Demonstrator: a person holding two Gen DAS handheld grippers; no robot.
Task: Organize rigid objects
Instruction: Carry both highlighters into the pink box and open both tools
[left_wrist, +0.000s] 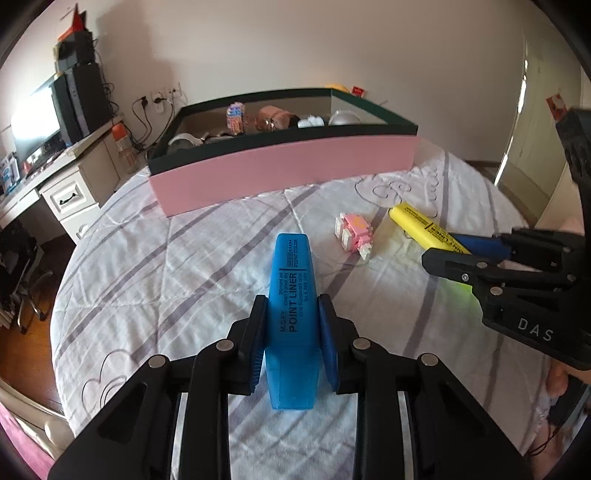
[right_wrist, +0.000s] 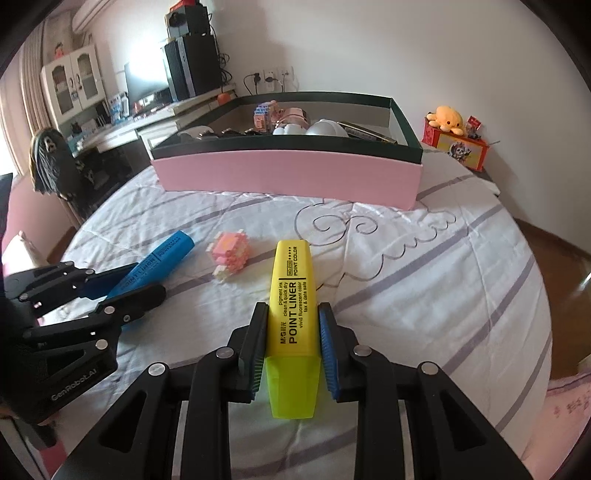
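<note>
My left gripper is shut on a blue highlighter, which points away over the quilted bed. My right gripper is shut on a yellow highlighter, held the same way. Each view catches the other gripper at its side: the right gripper on the yellow highlighter, the left gripper on the blue highlighter. Between them a small pink block toy lies on the quilt. Behind it stands a pink box with a dark rim, holding several small items.
The bed's white quilt with purple lines drops off at left and right. A desk with drawers and a monitor stand beyond the left edge. A yellow plush octopus sits on a red box at the far right.
</note>
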